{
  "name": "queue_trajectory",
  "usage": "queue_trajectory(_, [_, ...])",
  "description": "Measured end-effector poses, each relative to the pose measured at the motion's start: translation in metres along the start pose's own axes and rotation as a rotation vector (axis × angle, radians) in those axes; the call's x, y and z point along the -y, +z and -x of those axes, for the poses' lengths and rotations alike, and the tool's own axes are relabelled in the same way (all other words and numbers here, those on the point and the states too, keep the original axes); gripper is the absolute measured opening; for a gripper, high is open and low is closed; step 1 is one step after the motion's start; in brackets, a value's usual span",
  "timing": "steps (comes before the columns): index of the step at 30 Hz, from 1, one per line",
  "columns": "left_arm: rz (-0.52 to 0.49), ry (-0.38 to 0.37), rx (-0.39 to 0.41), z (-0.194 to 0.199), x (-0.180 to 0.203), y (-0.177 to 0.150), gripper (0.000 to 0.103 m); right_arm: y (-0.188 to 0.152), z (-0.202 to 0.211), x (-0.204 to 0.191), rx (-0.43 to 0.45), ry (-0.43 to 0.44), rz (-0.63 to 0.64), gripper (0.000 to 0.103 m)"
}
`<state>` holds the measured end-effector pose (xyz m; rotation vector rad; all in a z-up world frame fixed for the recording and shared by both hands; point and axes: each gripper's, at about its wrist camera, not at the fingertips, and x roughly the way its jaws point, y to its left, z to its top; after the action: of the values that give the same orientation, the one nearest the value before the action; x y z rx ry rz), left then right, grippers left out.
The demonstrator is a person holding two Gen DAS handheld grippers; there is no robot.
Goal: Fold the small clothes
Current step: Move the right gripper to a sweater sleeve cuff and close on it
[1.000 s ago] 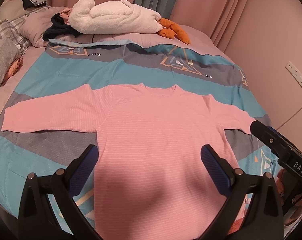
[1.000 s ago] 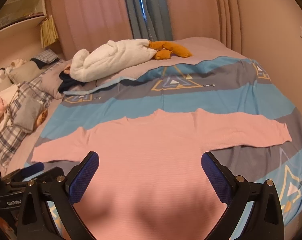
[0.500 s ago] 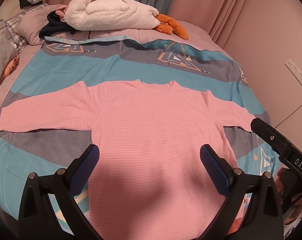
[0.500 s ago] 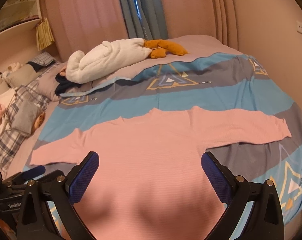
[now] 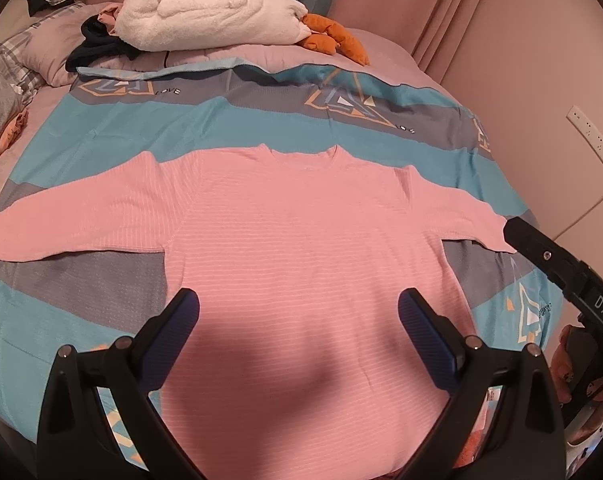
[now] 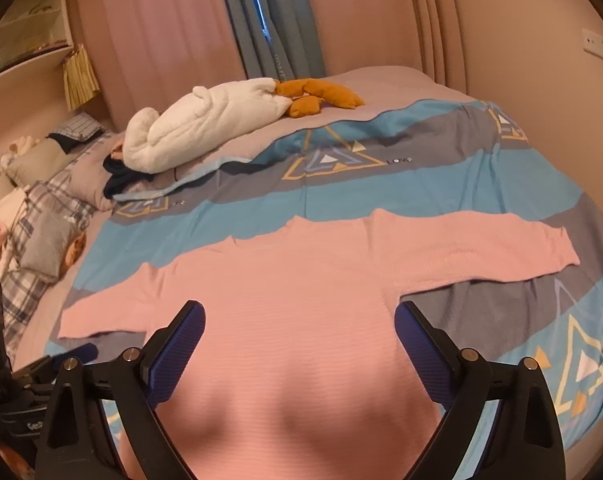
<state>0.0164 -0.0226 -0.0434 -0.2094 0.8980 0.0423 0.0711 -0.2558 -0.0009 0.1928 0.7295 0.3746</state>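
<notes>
A pink long-sleeved shirt [image 5: 301, 248] lies flat on the bed, neck away from me, both sleeves spread out sideways; it also shows in the right wrist view [image 6: 301, 304]. My left gripper [image 5: 299, 320] is open and empty above the shirt's lower body. My right gripper [image 6: 299, 328] is open and empty, also above the lower body. The right gripper's body shows at the right edge of the left wrist view [image 5: 561, 276]. The left gripper's body shows at the lower left of the right wrist view [image 6: 33, 376].
The bed has a blue and grey cover [image 5: 221, 120]. A white plush blanket [image 5: 205, 16] and an orange toy [image 5: 333, 36] lie at the far side. Pillows [image 6: 41, 216] are at the left. A wall with sockets [image 5: 589, 136] is at the right.
Both grippers have risen and moved slightly forward over the shirt. The shirt has not moved. Both stay open.
</notes>
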Motion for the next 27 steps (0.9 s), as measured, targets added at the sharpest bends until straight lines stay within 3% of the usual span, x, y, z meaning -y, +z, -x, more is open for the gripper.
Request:
queue_trajectory(2, [0.007, -0.003, -0.016, -0.006, 0.000, -0.002, 0.099, 0.003, -0.005, 0.006, -0.013, 0.023, -0.009, 0.082])
queue_trajectory(7, [0.036, -0.013, -0.094, -0.034, -0.004, -0.009, 0.091, 0.025, -0.015, 0.053, -0.038, 0.046, -0.109, 0.070])
queue_trajectory(13, [0.068, 0.014, -0.181, -0.068, -0.012, -0.023, 0.076, 0.063, -0.020, 0.164, -0.054, -0.032, -0.317, 0.047])
queue_trajectory(16, [0.082, 0.021, -0.226, -0.080, -0.015, -0.028, 0.073, 0.067, -0.021, 0.208, -0.061, -0.092, -0.408, 0.047])
queue_trajectory(21, [0.105, 0.025, -0.270, -0.087, -0.016, -0.033, 0.071, 0.052, -0.030, 0.285, -0.092, -0.279, -0.589, 0.047])
queue_trajectory(27, [0.109, 0.030, -0.300, -0.096, -0.017, -0.036, 0.071, 0.019, -0.054, 0.337, -0.150, -0.370, -0.739, 0.047])
